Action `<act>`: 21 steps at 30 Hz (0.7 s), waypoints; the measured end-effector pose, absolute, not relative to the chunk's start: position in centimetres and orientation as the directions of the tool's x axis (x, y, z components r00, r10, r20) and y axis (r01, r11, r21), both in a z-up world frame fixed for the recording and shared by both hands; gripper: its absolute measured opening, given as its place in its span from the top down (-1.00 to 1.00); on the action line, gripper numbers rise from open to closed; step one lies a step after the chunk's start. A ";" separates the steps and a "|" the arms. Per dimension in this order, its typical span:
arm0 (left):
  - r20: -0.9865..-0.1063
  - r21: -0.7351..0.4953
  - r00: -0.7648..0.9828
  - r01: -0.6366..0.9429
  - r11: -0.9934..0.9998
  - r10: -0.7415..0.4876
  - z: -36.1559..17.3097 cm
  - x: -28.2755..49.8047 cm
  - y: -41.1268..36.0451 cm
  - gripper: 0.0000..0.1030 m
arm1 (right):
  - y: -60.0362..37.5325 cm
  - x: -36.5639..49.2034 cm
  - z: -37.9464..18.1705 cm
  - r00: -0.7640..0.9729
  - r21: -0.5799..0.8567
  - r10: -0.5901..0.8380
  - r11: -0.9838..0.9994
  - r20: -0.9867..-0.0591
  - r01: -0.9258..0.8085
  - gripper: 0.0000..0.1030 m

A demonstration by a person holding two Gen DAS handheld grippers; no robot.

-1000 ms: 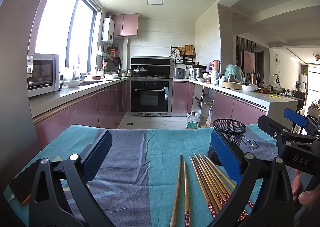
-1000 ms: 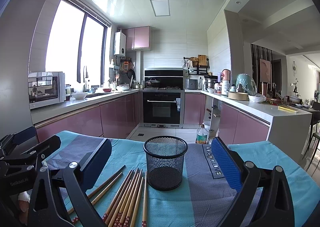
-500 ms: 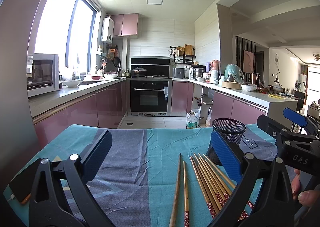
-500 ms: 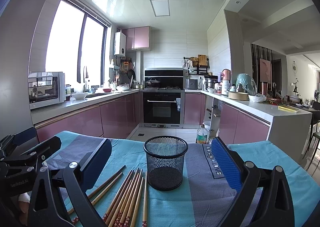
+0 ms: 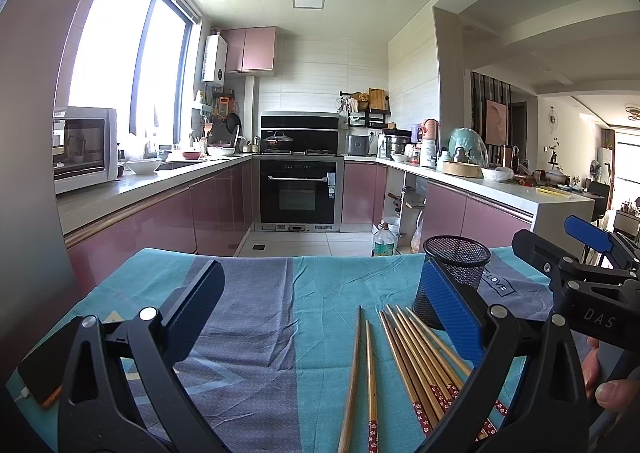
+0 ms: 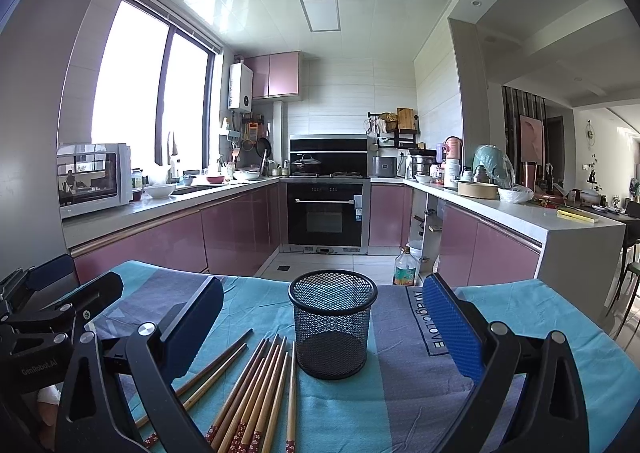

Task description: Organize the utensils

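Several wooden chopsticks (image 5: 416, 361) with red patterned ends lie side by side on a blue and grey cloth (image 5: 256, 317). In the right wrist view the same chopsticks (image 6: 256, 389) lie just left of an upright black mesh cup (image 6: 333, 327), which is empty. The mesh cup (image 5: 456, 273) stands beyond the chopsticks in the left wrist view, partly behind a finger. My left gripper (image 5: 320, 309) hovers open over the cloth, left of the bundle. My right gripper (image 6: 324, 325) is open too, with the cup seen between its fingers further ahead.
A phone (image 5: 44, 369) lies at the cloth's near left edge. Beyond the table's far edge is a kitchen with pink cabinets (image 6: 236, 229), an oven (image 6: 326, 215) and cluttered counters. A person's thumb (image 5: 616, 393) shows at the lower right of the left wrist view.
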State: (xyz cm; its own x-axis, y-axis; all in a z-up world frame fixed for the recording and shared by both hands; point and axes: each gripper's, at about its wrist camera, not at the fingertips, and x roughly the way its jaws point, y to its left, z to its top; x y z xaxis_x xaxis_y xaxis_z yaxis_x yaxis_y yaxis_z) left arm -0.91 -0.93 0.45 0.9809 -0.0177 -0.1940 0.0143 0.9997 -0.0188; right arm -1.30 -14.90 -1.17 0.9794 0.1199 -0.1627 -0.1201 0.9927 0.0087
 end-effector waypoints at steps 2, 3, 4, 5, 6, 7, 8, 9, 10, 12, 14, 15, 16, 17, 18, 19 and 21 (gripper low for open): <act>-0.194 -0.019 0.981 0.014 1.000 -0.018 0.5 -0.9 -0.9 -0.89 | -14.9 -1.3 -1.2 0.979 0.009 0.120 0.993 -0.163 -0.121 -0.87; -0.194 -0.020 0.981 0.014 1.000 -0.018 0.5 -0.9 -1.0 -0.89 | -14.9 -1.3 -1.2 0.979 0.010 0.120 0.993 -0.162 -0.120 -0.87; -0.194 -0.020 0.981 0.014 1.000 -0.018 0.5 -0.9 -1.0 -0.89 | -14.9 -1.3 -1.1 0.979 0.010 0.121 0.993 -0.163 -0.121 -0.87; -0.194 -0.019 0.981 0.014 1.000 -0.017 0.4 -0.9 -0.9 -0.89 | -14.9 -1.3 -1.2 0.979 0.009 0.120 0.993 -0.164 -0.121 -0.87; -0.194 -0.019 0.981 0.014 1.000 -0.018 0.4 -0.9 -0.9 -0.89 | -14.9 -1.3 -1.2 0.979 0.010 0.121 0.993 -0.163 -0.121 -0.87; -0.195 -0.020 0.981 0.015 1.000 -0.018 0.5 -0.9 -1.0 -0.89 | -14.9 -1.3 -1.2 0.979 0.010 0.122 0.993 -0.164 -0.122 -0.87; -0.196 -0.020 0.981 0.014 1.000 -0.018 0.5 -0.9 -1.0 -0.89 | -14.9 -1.3 -1.2 0.979 0.011 0.122 0.993 -0.166 -0.122 -0.87; -0.195 -0.019 0.981 0.014 1.000 -0.017 0.5 -1.0 -1.0 -0.89 | -14.9 -1.2 -1.2 0.978 0.011 0.122 0.992 -0.167 -0.122 -0.87; -0.195 -0.020 0.981 0.013 1.000 -0.017 0.5 -1.1 -1.1 -0.89 | -14.9 -1.2 -1.3 0.978 0.012 0.123 0.992 -0.168 -0.122 -0.87; -0.195 -0.020 0.981 0.014 1.000 -0.018 0.5 -1.0 -1.0 -0.89 | -15.0 -1.2 -1.3 0.978 0.012 0.123 0.992 -0.167 -0.123 -0.87; -0.194 -0.019 0.981 0.015 1.000 -0.018 0.5 -1.0 -1.0 -0.89 | -15.0 -1.1 -1.3 0.978 0.011 0.122 0.992 -0.168 -0.122 -0.87; -0.194 -0.019 0.981 0.015 1.000 -0.019 0.5 -1.1 -1.1 -0.89 | -15.0 -1.1 -1.3 0.978 0.011 0.123 0.992 -0.168 -0.123 -0.87; -0.195 -0.020 0.981 0.016 1.000 -0.019 0.5 -1.0 -1.1 -0.89 | -15.0 -1.1 -1.3 0.978 0.012 0.123 0.992 -0.168 -0.123 -0.87; -0.195 -0.019 0.981 0.015 1.000 -0.019 0.5 -1.1 -1.1 -0.89 | -15.0 -1.1 -1.3 0.978 0.013 0.124 0.992 -0.169 -0.123 -0.87; -0.195 -0.019 0.981 0.015 1.000 -0.019 0.5 -1.0 -1.0 -0.89 | -15.0 -1.1 -1.3 0.978 0.014 0.125 0.992 -0.170 -0.124 -0.87; -0.195 -0.020 0.981 0.015 1.000 -0.019 0.5 -1.0 -1.0 -0.89 | -14.9 -1.0 -1.3 0.977 0.015 0.126 0.992 -0.171 -0.125 -0.87; -0.196 -0.019 0.980 0.014 1.000 -0.018 0.5 -1.0 -1.1 -0.89 | -14.9 -0.9 -1.3 0.977 0.014 0.126 0.992 -0.173 -0.126 -0.87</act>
